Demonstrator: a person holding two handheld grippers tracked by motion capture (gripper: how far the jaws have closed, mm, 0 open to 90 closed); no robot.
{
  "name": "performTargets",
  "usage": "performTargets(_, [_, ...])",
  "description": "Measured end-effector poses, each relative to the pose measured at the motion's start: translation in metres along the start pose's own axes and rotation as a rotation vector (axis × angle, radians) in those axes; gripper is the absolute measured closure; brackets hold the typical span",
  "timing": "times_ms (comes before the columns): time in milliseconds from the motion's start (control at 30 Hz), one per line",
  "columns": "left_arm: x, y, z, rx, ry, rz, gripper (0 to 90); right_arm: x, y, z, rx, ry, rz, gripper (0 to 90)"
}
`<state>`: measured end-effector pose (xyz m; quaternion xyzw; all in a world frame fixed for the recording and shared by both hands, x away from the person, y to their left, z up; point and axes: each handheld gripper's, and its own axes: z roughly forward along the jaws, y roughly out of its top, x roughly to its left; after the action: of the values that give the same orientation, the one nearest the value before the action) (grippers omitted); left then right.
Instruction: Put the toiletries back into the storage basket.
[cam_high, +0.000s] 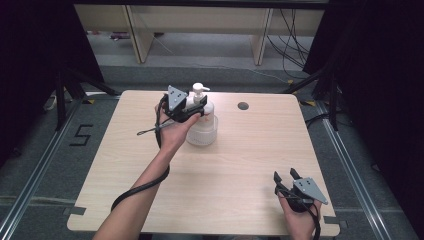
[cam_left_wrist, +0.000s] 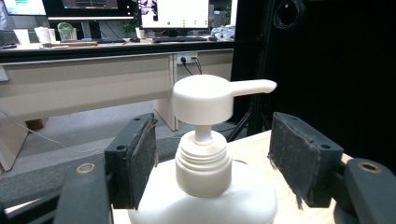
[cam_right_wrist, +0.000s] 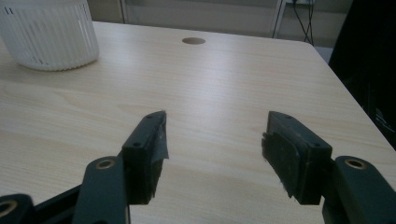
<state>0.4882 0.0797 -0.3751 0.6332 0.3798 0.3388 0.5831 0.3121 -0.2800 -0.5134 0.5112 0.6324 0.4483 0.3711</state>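
Observation:
A white pump bottle (cam_high: 198, 91) stands upright in a white ribbed tub (cam_high: 202, 132) at the back middle of the wooden table (cam_high: 250, 155). My left gripper (cam_high: 200, 105) reaches in from the left at the bottle's neck. In the left gripper view its jaws stand open on either side of the bottle's threaded collar (cam_left_wrist: 203, 163), with a gap at each pad and the pump head (cam_left_wrist: 205, 99) just above them. My right gripper (cam_high: 286, 175) rests open near the table's front right corner, nothing between its pads (cam_right_wrist: 152, 140). The ribbed tub (cam_right_wrist: 49, 39) shows far off to its left.
A round cable hole (cam_high: 243, 106) sits in the table behind and right of the bottle. Bare wood spreads across the middle and right of the table. Black stands and cables flank the table on the floor, and desk legs stand beyond its far edge.

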Motion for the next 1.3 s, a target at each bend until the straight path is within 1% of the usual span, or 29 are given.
performTargets(67, [0.000,0.000,-0.005,0.003,-0.006,0.007,31.2,0.000,0.000,0.000,0.000,-0.005,-0.001,39.9])
performTargets(167, [-0.001,-0.001,-0.009,0.009,-0.009,0.006,31.2,-0.001,0.000,0.000,-0.005,-0.002,-0.007,39.9])
performTargets(200, [0.000,-0.001,-0.010,0.015,-0.011,0.009,31.2,0.001,-0.001,-0.001,0.002,-0.005,0.020,39.9])
performTargets(267, [0.001,-0.004,-0.016,0.024,-0.014,0.007,31.1,0.001,0.000,0.000,0.001,-0.006,0.013,39.9])
performTargets(300, [0.001,-0.004,-0.016,0.024,-0.014,0.007,31.2,-0.001,0.000,0.000,-0.004,-0.002,-0.008,39.9])
performTargets(333, [0.002,-0.007,-0.019,0.028,-0.014,-0.001,31.2,0.000,0.000,0.000,0.000,-0.002,0.000,39.9])
performTargets(467, [0.004,-0.011,-0.023,0.036,-0.015,-0.002,31.2,0.000,0.000,0.000,0.002,-0.006,0.000,40.0])
performTargets(533, [0.005,-0.013,-0.027,0.037,-0.018,0.000,31.2,0.000,0.000,0.000,0.001,-0.007,0.011,39.9])
performTargets(767, [0.005,-0.016,-0.036,0.037,-0.024,0.011,31.2,0.001,0.000,-0.001,0.001,-0.011,0.013,39.9])
performTargets(833, [0.006,-0.017,-0.040,0.033,-0.026,0.012,31.2,0.001,0.000,0.000,-0.003,-0.005,0.021,39.8])
performTargets(933, [0.008,-0.019,-0.048,0.032,-0.025,0.023,31.5,0.001,-0.001,0.000,-0.002,-0.010,0.014,39.8])
performTargets(1067, [0.010,-0.022,-0.055,0.032,-0.023,0.024,31.5,0.001,0.000,-0.001,0.002,-0.006,0.014,39.9])
performTargets(1100, [0.011,-0.023,-0.057,0.029,-0.022,0.023,31.5,-0.001,0.000,0.000,-0.003,-0.006,-0.010,39.9])
performTargets(1133, [0.012,-0.023,-0.059,0.032,-0.021,0.025,31.5,0.000,0.000,0.000,0.000,-0.007,-0.001,39.8])
performTargets(1300, [0.013,-0.027,-0.067,0.034,-0.022,0.027,31.5,0.000,0.000,0.000,0.001,-0.006,0.000,39.8])
